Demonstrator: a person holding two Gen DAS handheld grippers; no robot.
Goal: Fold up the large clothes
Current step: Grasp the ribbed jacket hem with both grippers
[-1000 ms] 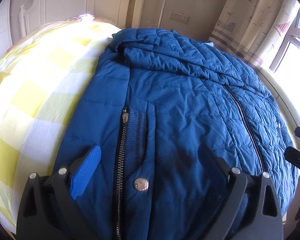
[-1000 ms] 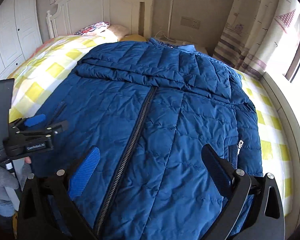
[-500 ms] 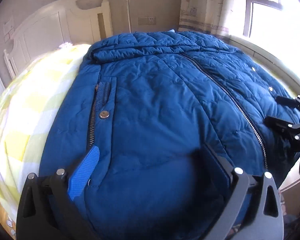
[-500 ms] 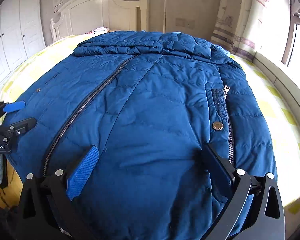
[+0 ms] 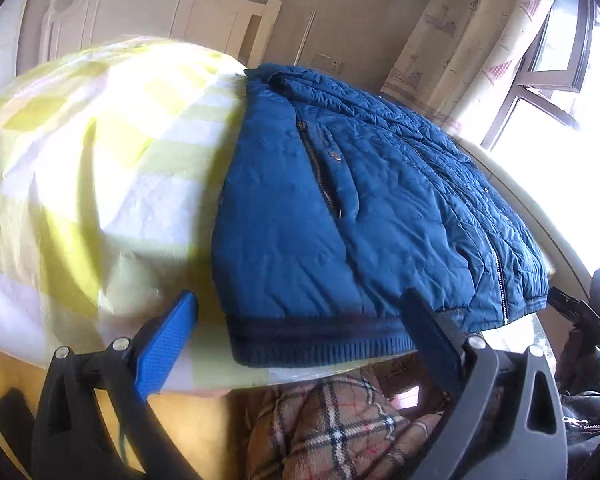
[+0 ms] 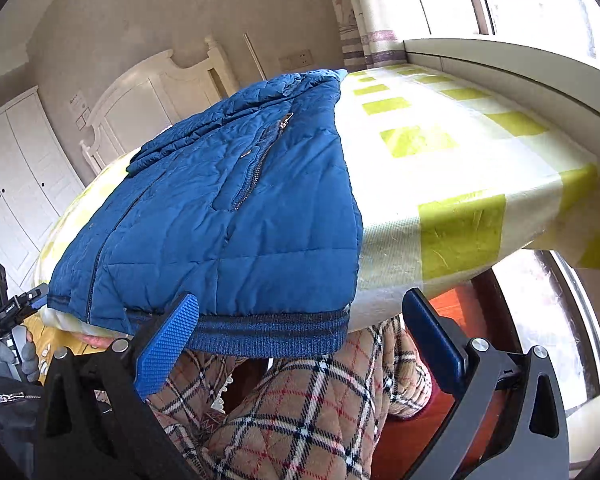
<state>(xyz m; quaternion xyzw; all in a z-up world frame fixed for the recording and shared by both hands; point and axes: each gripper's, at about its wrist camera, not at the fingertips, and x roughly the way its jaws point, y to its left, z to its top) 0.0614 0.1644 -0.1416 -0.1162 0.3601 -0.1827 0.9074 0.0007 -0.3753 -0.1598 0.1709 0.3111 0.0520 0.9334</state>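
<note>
The jacket lies flat and zipped on the bed, its long axis running from the ribbed hem at the foot edge away to the collar near the headboard. The left hand-held gripper is open and empty, just short of the hem's left corner, which sits between its spread fingers. The right hand-held gripper is likewise open and empty, framing the hem's right corner. Each hand looks about equally near its own corner, so the likely next move is a short push forward onto the hem.

The left view shows bare bedding left of the jacket; the right view alone shows the sheet reaching the window sill.
</note>
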